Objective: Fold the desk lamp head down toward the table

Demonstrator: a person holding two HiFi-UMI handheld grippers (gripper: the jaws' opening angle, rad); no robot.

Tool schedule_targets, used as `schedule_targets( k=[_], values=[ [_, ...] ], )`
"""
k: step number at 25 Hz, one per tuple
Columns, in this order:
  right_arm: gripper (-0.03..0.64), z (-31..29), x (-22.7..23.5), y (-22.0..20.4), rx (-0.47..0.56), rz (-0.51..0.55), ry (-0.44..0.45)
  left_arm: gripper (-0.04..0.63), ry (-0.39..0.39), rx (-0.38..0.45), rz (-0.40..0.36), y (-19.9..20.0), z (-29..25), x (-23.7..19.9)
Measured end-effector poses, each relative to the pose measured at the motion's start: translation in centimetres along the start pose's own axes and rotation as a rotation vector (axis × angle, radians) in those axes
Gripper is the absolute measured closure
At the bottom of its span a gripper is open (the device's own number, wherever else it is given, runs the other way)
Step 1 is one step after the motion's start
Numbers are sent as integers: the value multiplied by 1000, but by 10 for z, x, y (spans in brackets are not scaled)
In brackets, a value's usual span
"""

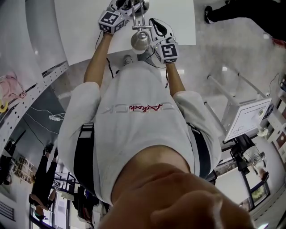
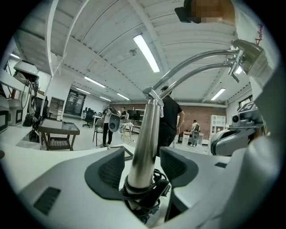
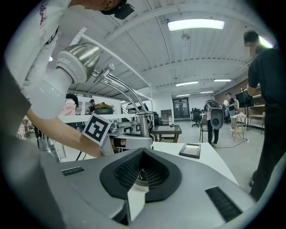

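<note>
The desk lamp has a chrome upright post (image 2: pixel 145 143), two curved chrome arms (image 2: pixel 196 62) and a chrome cone head (image 3: pixel 85 56). A black cord (image 2: pixel 143 188) is wound round the foot of the post. My left gripper (image 2: pixel 143 165) is open; its pads stand on either side of the post, with a gap on each side. In the head view the left gripper (image 1: pixel 129 6) is at the lamp's far side, and the lamp head (image 1: pixel 140 40) hangs between both hands. The right gripper (image 3: pixel 140 172) is shut, apart from the lamp, and nothing shows held in it.
The lamp stands on a white table (image 1: pixel 89 27). A flat dark-framed tablet (image 3: pixel 191 150) lies further along it. A person in black (image 3: pixel 268 112) stands close at the right. Other people, a dark side table (image 2: pixel 58 129) and chairs fill the room behind.
</note>
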State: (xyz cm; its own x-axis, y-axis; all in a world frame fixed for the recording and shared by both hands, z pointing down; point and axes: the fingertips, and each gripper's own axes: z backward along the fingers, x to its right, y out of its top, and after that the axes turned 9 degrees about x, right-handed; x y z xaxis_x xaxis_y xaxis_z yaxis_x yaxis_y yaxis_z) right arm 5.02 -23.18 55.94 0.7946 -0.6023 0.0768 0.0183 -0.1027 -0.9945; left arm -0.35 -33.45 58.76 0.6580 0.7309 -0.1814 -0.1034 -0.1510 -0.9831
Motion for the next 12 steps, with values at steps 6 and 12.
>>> schedule_targets(
  k=[6,12],
  values=[
    [595,1,-2,4,7,3,13,350,-21,26,5,9,-16,1],
    [597,2,-3,6,10,9,20,370,-50,35,-21,18,-30,0]
  ],
)
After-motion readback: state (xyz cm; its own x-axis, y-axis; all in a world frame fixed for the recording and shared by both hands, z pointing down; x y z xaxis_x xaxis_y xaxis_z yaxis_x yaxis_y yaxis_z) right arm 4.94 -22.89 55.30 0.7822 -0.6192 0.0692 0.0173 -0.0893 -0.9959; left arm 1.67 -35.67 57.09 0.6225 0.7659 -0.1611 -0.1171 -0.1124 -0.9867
